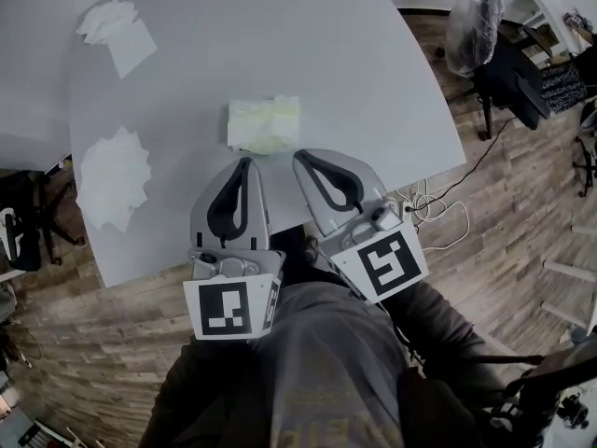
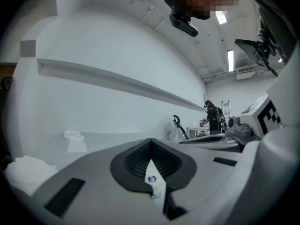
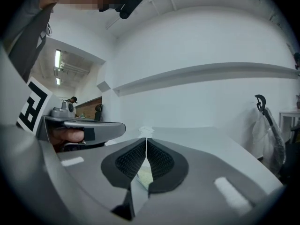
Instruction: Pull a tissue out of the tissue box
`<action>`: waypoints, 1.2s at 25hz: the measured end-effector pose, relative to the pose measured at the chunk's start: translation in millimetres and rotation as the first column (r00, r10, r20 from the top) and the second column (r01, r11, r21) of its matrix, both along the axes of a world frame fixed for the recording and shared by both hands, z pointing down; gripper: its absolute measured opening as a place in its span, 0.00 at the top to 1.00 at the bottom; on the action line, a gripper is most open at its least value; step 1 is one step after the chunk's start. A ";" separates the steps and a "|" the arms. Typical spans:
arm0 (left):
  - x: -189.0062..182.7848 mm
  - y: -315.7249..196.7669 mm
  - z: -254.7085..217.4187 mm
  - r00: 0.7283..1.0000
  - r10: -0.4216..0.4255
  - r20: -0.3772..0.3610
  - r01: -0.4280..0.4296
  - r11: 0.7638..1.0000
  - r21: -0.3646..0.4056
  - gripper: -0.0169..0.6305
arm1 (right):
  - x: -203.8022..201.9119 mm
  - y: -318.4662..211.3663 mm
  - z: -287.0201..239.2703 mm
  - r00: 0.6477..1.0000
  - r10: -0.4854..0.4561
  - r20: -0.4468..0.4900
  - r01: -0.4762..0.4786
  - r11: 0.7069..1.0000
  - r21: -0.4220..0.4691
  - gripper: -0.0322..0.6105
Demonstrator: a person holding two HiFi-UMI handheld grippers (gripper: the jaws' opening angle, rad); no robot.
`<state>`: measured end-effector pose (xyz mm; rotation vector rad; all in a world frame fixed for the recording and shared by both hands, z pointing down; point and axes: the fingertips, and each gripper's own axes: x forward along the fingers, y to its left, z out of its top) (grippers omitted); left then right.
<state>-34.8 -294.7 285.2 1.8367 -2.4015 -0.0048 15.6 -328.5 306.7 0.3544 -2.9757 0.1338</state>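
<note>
The tissue box (image 1: pixel 264 124), a pale yellow-white soft pack, lies near the middle of the grey table (image 1: pixel 373 91). Both grippers hover over the table's near edge, just short of the pack and pointing at it. My left gripper (image 1: pixel 246 163) is shut, and its pads meet at the tip (image 2: pixel 150 140) with nothing between them. My right gripper (image 1: pixel 300 157) is also shut and empty (image 3: pixel 146 139). In the right gripper view the tissue box (image 3: pixel 146 131) shows just beyond the closed tips. The two grippers sit side by side, close together.
Two loose piles of white tissues lie on the table's left side, one far (image 1: pixel 117 31) and one near (image 1: pixel 112 175). A white cable (image 1: pixel 438 208) trails on the wooden floor at right. A bagged object (image 1: pixel 471 21) and chairs stand beyond the table's right edge.
</note>
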 end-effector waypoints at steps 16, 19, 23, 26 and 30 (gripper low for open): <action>-54.2 -42.4 77.9 0.993 -0.080 -0.090 0.071 0.993 -0.097 0.98 | -42.6 -28.1 116.0 0.968 -0.092 -0.236 0.138 0.973 0.187 0.73; -56.7 -43.4 84.0 0.993 -0.077 -0.090 0.068 0.993 -0.093 0.98 | -46.9 -31.3 124.8 0.970 -0.071 -0.234 0.126 0.965 0.228 0.73; -58.3 -45.5 94.2 0.993 -0.071 -0.093 0.062 0.994 -0.092 0.98 | -48.2 -43.0 135.5 0.970 -0.013 -0.243 0.079 0.962 0.263 0.74; -62.2 -47.8 97.2 0.993 -0.070 -0.093 0.061 0.993 -0.097 0.98 | -52.2 -47.5 135.3 0.967 -0.014 -0.253 0.084 0.960 0.267 0.94; -68.7 -51.4 93.3 0.992 -0.073 -0.099 0.062 0.992 -0.106 0.98 | -60.1 -51.8 117.7 0.970 -0.047 -0.238 0.098 0.973 0.210 0.95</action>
